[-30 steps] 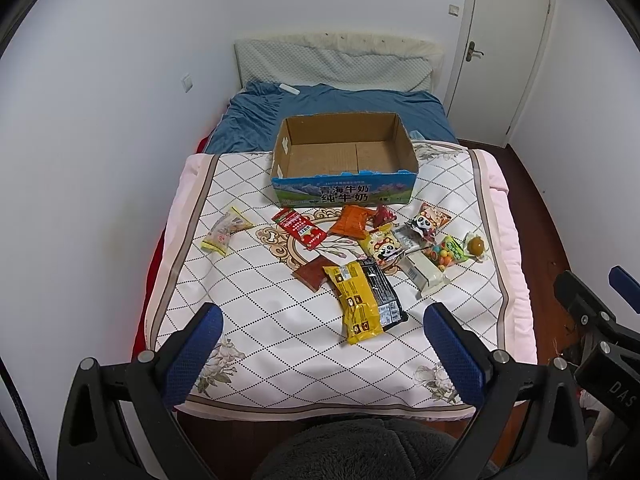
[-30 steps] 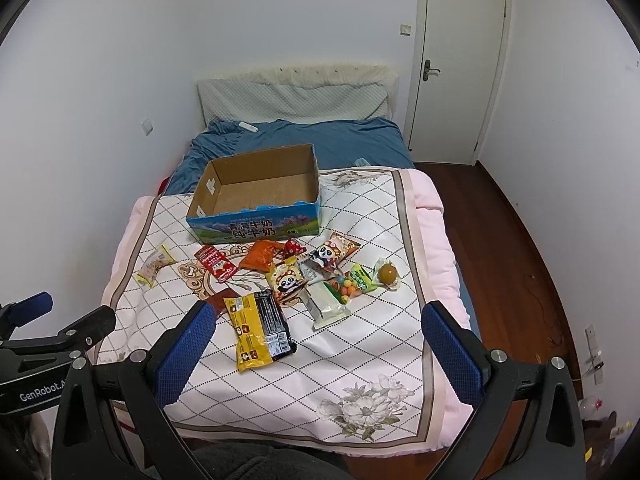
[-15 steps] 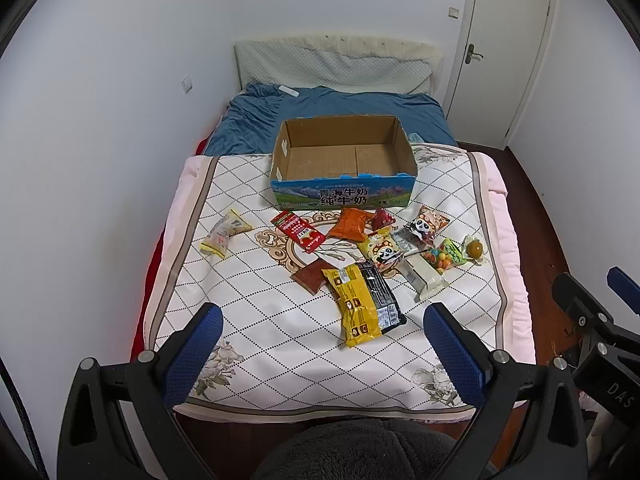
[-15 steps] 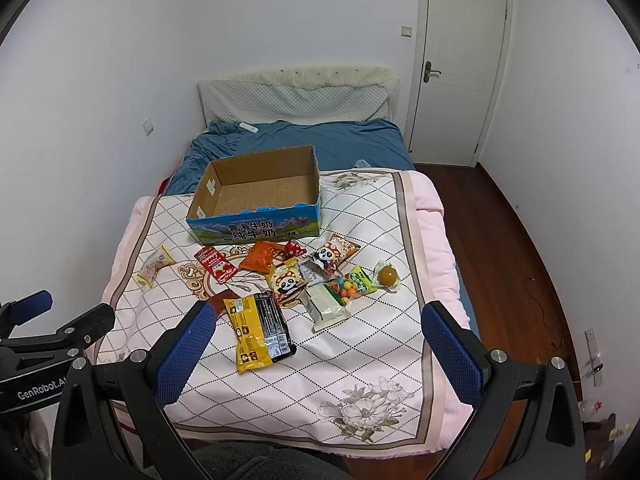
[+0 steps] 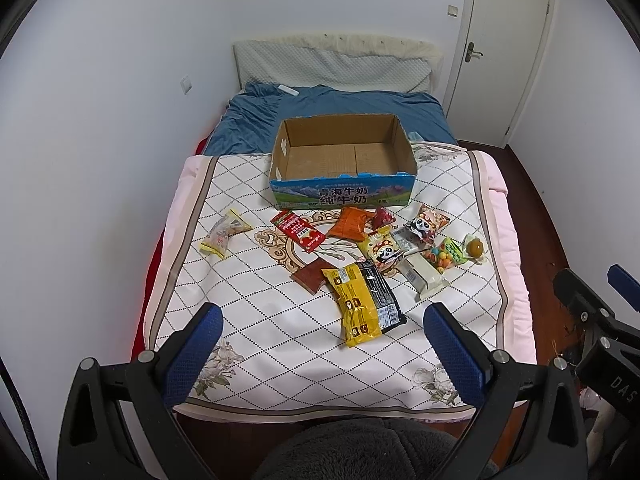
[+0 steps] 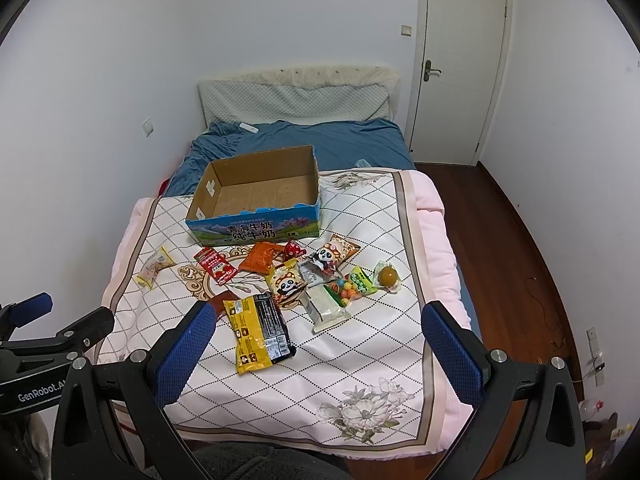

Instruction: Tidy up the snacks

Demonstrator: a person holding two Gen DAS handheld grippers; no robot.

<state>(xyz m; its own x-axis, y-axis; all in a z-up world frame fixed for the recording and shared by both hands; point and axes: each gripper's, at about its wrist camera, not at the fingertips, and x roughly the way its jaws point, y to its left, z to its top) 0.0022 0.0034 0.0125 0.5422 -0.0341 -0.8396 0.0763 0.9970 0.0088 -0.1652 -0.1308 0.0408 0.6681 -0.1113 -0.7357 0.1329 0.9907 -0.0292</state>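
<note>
Cardboard box (image 5: pixel 343 160) empty on bed (image 5: pixel 256 320); snacks (image 5: pixel 370 252) scattered just in front of box. Left gripper (image 5: pixel 324 344) and right gripper (image 6: pixel 320 344) both jaws apart, holding nothing, well short of box. Step: pre-grasp. Next: reach nearest yellow-black packet (image 6: pixel 259 330), clamp, carry into box.

The brown packet (image 6: pixel 225 297) lies half hidden behind a blue pad in the right view. The left gripper (image 6: pixel 28 312) is cut off at the left edge.
</note>
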